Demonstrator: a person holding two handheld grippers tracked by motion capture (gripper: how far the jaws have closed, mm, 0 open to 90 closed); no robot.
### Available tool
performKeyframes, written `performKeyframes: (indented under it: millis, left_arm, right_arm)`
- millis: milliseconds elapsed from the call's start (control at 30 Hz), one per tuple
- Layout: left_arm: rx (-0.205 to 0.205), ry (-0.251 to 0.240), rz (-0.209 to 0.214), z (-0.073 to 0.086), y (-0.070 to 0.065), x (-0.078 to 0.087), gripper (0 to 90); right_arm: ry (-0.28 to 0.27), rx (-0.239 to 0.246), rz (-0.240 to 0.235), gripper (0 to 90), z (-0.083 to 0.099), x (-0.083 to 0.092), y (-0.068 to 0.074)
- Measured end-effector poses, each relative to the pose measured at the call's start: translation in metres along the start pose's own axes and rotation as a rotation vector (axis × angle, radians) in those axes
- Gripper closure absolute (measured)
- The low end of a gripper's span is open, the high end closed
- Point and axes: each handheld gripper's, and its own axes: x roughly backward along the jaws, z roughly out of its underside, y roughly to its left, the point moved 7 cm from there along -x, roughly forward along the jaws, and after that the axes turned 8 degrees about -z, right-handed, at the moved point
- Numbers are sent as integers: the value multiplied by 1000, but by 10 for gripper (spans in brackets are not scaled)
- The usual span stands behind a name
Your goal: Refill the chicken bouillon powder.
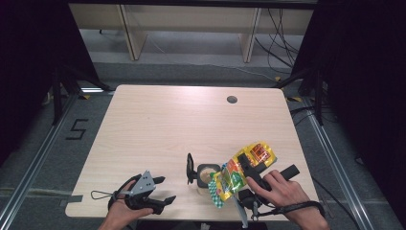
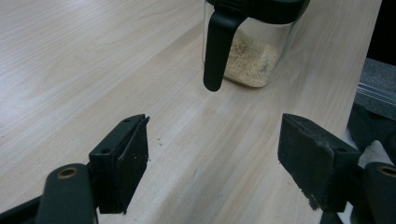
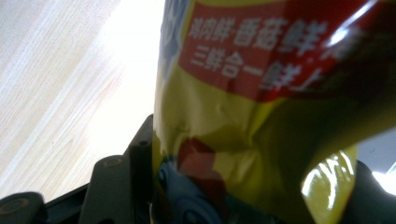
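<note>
Crinkly, slippery seasoning bag (image 3: 261, 116) sits pinched in my right gripper (image 1: 249, 165), tipped over the jar (image 1: 206, 176); I'd grip its folded edge. Left gripper (image 1: 160, 191) beside the jar, spread.

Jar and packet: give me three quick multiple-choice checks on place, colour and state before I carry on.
1. Where is the jar?
A. Near the table's front edge, between the two grippers
B. By the hole at the far edge
C. On the floor

2. What is the main colour of the packet?
A. Blue
B. Yellow
C. White

3. How is the left gripper?
A. Shut on the jar
B. Shut on the packet
C. Open, holding nothing

Answers:
1 A: the high view shows it between the grippers at the near edge.
2 B: mostly yellow, with red and green print.
3 C: its fingers stand apart over bare table.
</note>
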Motion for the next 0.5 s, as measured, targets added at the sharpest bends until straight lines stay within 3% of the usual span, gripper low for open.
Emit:
performKeyframes:
  millis: [33, 67, 100, 133, 233, 333, 367, 400, 433, 467, 500]
  left_arm:
    - [3, -1, 3, 0, 0, 0, 242]
    - [-9, 2, 9, 0, 0, 0, 241]
    - [-19, -20, 7, -1, 0, -1, 242]
    - [11, -19, 7, 0, -2, -1, 242]
    - [3, 0, 9, 0, -1, 0, 242]
    - [-1, -11, 10, 0, -1, 0, 242]
    - [-22, -5, 8, -1, 1, 0, 242]
    - [7, -3, 7, 0, -1, 0, 242]
    - [-1, -4, 10, -1, -1, 0, 242]
    - [-19, -8, 15, -1, 0, 0, 242]
    - [7, -8, 12, 0, -2, 0, 242]
  right_arm:
    - [-1, 0, 0, 434, 0, 0, 0]
    - [6, -35, -6, 434, 0, 1, 2]
    - [7, -34, -8, 434, 0, 1, 3]
    - [3, -2, -3, 434, 1, 0, 0]
    - [8, -36, -2, 435, 1, 1, 2]
    - [3, -3, -8, 435, 3, -2, 2]
    - [12, -37, -17, 435, 3, -2, 5]
    - [6, -25, -14, 435, 3, -4, 4]
    - [7, -45, -18, 435, 3, -4, 6]
    - [6, -45, -22, 435, 3, -5, 7]
    - [1, -6, -15, 435, 4, -6, 4]
